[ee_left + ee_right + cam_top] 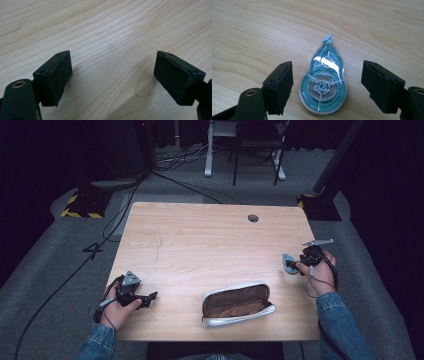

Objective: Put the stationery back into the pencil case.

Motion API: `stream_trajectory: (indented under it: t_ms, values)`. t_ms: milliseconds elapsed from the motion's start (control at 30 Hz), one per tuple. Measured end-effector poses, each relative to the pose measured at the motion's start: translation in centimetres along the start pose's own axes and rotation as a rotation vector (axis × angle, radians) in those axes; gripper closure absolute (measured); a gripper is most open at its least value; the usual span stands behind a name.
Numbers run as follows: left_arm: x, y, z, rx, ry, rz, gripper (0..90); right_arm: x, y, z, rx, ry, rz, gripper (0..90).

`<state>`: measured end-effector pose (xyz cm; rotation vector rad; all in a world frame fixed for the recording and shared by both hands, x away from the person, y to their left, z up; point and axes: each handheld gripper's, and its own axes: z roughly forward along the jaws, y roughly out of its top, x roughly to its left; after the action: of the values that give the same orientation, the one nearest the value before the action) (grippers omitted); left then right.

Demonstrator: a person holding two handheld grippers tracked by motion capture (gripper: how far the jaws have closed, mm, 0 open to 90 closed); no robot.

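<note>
Right tool astride correction tape, unclamped

In the high view the wooden table is evenly lit from above while the floor and room around it sink into near-black, and the whole picture is soft and a little grainy. Both gripper views are bright and sharper, with faint soft shadows under the jaws. A white glare streak crosses the teal correction tape dispenser, whose print stays readable.
</note>
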<state>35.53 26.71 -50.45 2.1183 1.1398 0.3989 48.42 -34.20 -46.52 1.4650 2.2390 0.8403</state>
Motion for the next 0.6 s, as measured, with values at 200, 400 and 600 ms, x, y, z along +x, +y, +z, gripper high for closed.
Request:
stream_trajectory:
  t_ms: [200,400,600]
  values:
    - [-0.2,0.0,0.1,0.008,0.016,0.020,14.5,0.3,0.7,0.8,0.043,-0.008,0.009,29.6]
    - [-0.3,0.0,0.1,0.008,0.018,0.019,14.5,0.2,1.5,1.5,0.093,-0.019,0.019,31.5]
    - [-0.3,0.0,0.1,0.012,0.023,0.015,14.5,0.3,1.6,2.4,0.113,-0.022,0.026,33.5]
